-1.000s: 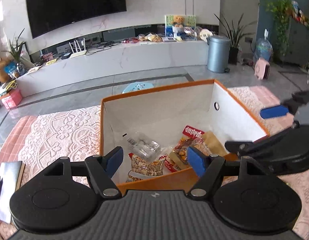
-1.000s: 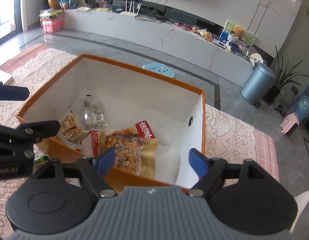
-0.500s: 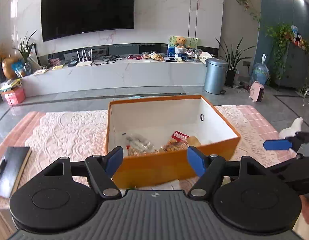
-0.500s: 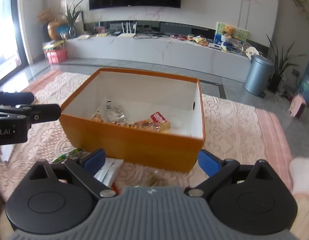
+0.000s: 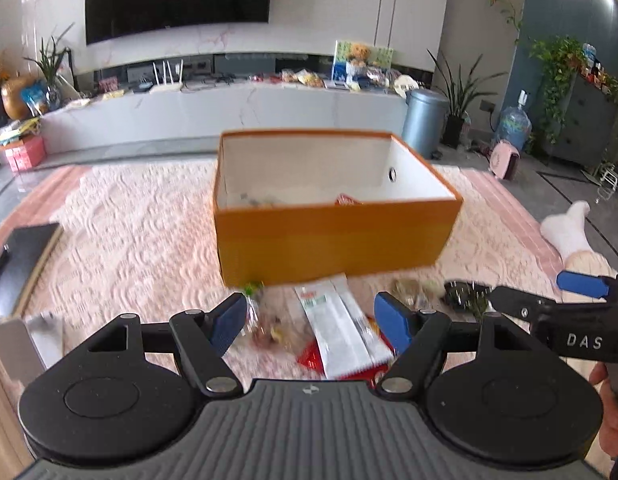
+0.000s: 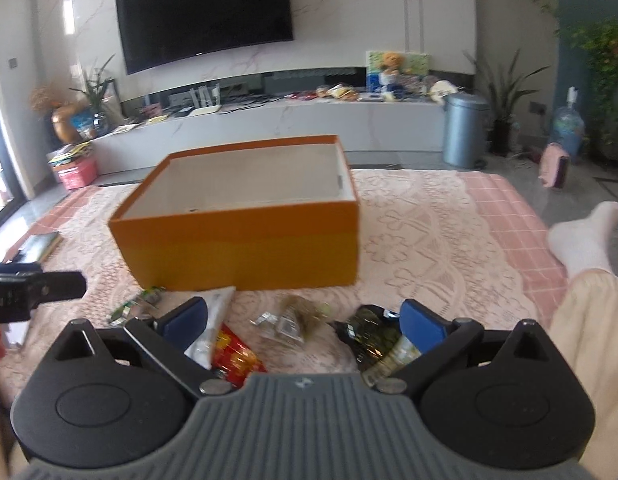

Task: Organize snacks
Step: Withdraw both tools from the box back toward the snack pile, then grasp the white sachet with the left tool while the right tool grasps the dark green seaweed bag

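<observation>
Hovering low at the bottom of both views, the two grippers hang over the loose snacks that lie on the lace cloth in front of the box, which is probably why they are held here: the next packet has to come from this pile. In the left wrist view the left gripper (image 5: 309, 322) has its blue pads spread apart with nothing pressed between them; a long white packet (image 5: 341, 330) with a red one under it lies on the cloth below the gap, lower centre of the frame. In the right wrist view the right gripper (image 6: 303, 320) also stands wide, its jaws having just been opening, and nothing is gripped between them (the packets only show through the gap). Under it, across the lower middle of that frame, lie a red packet (image 6: 233, 354), a small clear packet (image 6: 297, 318) with brownish contents and a dark green packet (image 6: 369, 334) close to the right pad. A small green-wrapped sweet (image 6: 139, 304) sits to the lower left, just beside the box's near corner.

Further up, in the centre of both frames, the orange box (image 6: 245, 248) stands open on the cloth (image 5: 141, 224); a few snacks are just visible over its near wall in the left view, so the sorting looks partly done. At the right edge a socked foot (image 6: 581, 236) rests on the cloth. Beyond, in the upper part of the frames, are a long white counter (image 6: 309, 124), a grey bin (image 6: 465, 130) and a wall television (image 6: 207, 10).
</observation>
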Tool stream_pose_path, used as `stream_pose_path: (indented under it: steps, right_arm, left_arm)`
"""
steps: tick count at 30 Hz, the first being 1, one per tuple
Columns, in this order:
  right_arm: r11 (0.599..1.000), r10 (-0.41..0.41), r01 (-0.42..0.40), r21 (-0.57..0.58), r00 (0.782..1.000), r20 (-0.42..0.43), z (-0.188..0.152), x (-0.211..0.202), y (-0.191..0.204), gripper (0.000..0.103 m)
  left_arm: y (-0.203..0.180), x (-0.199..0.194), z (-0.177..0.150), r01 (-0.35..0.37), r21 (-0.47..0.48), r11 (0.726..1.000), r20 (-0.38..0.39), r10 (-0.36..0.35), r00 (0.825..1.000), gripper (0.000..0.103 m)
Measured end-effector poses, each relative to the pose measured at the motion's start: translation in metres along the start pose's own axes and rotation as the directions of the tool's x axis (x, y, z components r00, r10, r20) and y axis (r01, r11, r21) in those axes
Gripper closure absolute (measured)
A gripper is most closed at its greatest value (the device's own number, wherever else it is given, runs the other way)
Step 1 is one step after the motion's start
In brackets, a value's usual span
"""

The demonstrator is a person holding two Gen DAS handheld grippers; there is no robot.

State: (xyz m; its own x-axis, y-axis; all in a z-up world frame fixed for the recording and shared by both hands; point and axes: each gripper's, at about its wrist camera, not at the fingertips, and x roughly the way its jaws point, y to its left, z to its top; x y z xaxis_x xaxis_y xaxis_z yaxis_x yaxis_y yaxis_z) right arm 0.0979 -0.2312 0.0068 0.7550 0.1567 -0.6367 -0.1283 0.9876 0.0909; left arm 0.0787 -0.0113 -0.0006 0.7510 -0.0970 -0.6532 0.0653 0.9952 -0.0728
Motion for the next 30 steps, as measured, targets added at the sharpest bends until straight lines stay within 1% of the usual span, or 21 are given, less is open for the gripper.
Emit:
stream_pose_path:
  steps: [5, 10, 16, 22, 25, 26, 28, 30]
  right_arm:
    - [0.999, -0.036, 0.037, -0.016, 0.999, 0.008, -0.019, 0.003, 0.002, 0.004]
    - [0.999, -0.024, 0.024, -0.039, 1.000, -0.003, -0.030, 0.013, 0.010, 0.004]
    - [0.994, -0.026, 0.023, -0.109, 0.999, -0.025, -0.044, 0.028, 0.021, 0.004]
    - [0.984, -0.040, 0.028, -0.174, 0.997, -0.066, -0.059, 0.045, 0.030, 0.004]
    - [0.981, -0.044, 0.028, -0.192, 0.996, -0.079, -0.065, 0.053, 0.032, 0.004]
    - [0.981, -0.043, 0.027, -0.190, 0.996, -0.082, -0.066, 0.056, 0.032, 0.004]
    - [0.985, -0.036, 0.020, -0.172, 0.995, -0.095, -0.068, 0.062, 0.029, 0.004]
    - [0.988, -0.028, 0.010, -0.154, 0.993, -0.111, -0.069, 0.068, 0.027, 0.004]
  left_arm:
    - [0.001, 0.010, -0.020, 0.008, -0.013, 1.000, -0.046, -0.009, 0.999, 0.018]
    - [0.003, 0.019, -0.031, 0.006, -0.020, 1.000, -0.069, -0.008, 0.998, 0.018]
    - [0.009, 0.032, -0.042, 0.007, -0.033, 0.999, -0.084, -0.010, 0.996, 0.018]
    - [0.014, 0.043, -0.051, 0.058, -0.050, 0.997, -0.092, -0.063, 0.994, 0.018]
    - [0.020, 0.052, -0.053, 0.145, -0.094, 0.985, -0.122, -0.156, 0.980, 0.018]
    - [0.022, 0.055, -0.054, 0.158, -0.114, 0.981, -0.128, -0.172, 0.977, 0.018]
    - [0.025, 0.061, -0.055, 0.157, -0.135, 0.978, -0.128, -0.175, 0.976, 0.021]
    - [0.027, 0.065, -0.056, 0.145, -0.135, 0.980, -0.127, -0.162, 0.979, 0.025]
